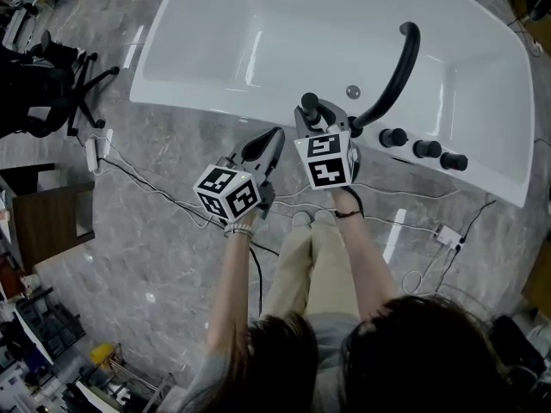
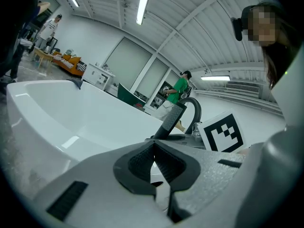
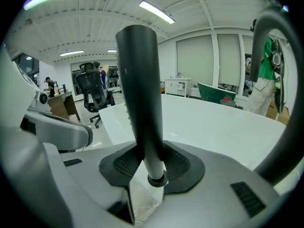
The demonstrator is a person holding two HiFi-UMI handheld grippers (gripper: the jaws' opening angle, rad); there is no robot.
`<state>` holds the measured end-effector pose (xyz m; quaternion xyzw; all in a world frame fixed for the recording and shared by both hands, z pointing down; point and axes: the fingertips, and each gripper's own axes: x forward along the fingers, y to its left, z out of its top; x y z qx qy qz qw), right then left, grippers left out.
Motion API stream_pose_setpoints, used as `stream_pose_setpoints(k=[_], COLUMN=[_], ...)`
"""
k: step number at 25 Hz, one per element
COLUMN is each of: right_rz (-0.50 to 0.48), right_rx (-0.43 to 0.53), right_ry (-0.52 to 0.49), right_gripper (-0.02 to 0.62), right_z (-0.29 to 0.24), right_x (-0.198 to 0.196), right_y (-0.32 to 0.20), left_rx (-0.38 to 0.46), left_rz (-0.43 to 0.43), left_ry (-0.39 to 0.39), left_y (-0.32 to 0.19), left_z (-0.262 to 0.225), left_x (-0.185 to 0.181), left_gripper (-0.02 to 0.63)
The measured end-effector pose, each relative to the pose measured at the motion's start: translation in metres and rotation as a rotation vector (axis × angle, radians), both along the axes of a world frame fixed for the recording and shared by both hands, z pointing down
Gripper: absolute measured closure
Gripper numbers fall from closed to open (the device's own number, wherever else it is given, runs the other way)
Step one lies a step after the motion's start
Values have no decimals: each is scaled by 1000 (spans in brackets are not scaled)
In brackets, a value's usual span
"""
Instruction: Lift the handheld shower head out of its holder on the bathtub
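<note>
Two grippers hover at the white bathtub's [image 1: 258, 33] near rim. The right gripper's [image 3: 149, 167] jaws are closed on the upright black handle of the handheld shower head [image 3: 140, 94], left of the curved black faucet [image 1: 398, 67]. The left gripper's [image 2: 153, 158] jaws are pressed together, empty.

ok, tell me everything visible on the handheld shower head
The handheld shower head is a slim matte black wand ending in a pale glossy stem with a dark collar at its base. It stands nearly upright at the near rim of the white bathtub, beside the curved black spout. The right hand-held gripper has its pads against both sides.
</note>
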<state>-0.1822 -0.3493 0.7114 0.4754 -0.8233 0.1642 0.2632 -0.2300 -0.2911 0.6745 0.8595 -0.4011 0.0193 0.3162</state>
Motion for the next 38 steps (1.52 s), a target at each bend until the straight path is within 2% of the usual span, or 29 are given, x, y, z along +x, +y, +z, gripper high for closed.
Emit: stream_pose_setpoints(k=[19,38], right_rz=[-96,-209], right_rx=[48,168], right_ry=[-26,-137], right_gripper=[463,463], right_z=[-102,-236], right_x=[-14,-28], right_y=[13,44], left_rx=[103,278], left_rz=[-95,-170], left_ry=[6,-60], left_y=[0,35], left_z=[-100,-230], left_x=[-18,-24], left_gripper=[601,601])
